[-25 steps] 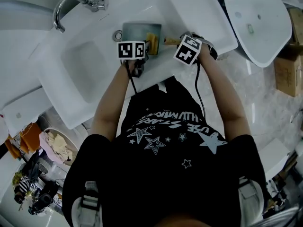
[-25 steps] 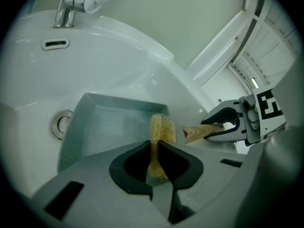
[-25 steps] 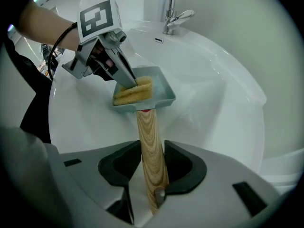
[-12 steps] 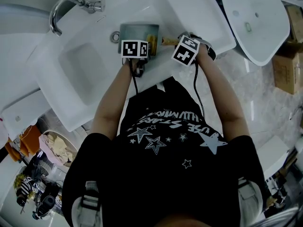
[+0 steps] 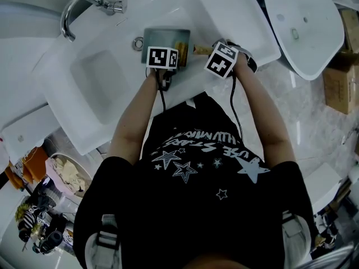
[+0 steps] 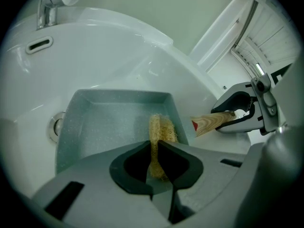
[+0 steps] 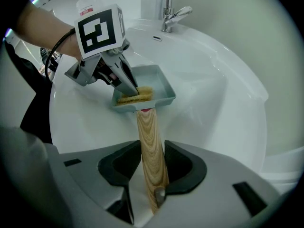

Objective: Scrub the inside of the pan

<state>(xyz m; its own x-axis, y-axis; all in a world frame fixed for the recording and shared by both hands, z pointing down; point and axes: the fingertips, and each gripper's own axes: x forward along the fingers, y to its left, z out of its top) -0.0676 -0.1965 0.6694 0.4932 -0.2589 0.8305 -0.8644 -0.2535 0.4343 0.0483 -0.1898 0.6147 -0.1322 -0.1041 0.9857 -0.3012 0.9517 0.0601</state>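
A square grey-blue pan [image 5: 162, 38] [image 6: 114, 122] [image 7: 159, 87] lies in the white sink [image 5: 101, 72], next to the drain. Its wooden handle [image 7: 151, 151] [image 6: 213, 121] [image 5: 202, 49] points right. My right gripper [image 7: 153, 163] [image 5: 221, 58] is shut on that handle. A yellow loofah scrubber [image 6: 160, 134] [image 7: 135, 95] [image 5: 180, 43] rests against the pan's inner right side. It sits pinched between the jaws of my left gripper [image 6: 156, 151] [image 5: 164, 60], which reaches down into the pan.
A chrome tap [image 5: 84, 7] [image 7: 173, 13] stands at the sink's far left corner, with an overflow slot [image 6: 39, 45] below it. A second white basin [image 5: 305, 27] leans at the right, beside a cardboard box [image 5: 343, 80]. Cluttered items [image 5: 45, 195] lie at lower left.
The left gripper with the scrubber has shifted slightly right along the pan. The right gripper and handle have stayed put.
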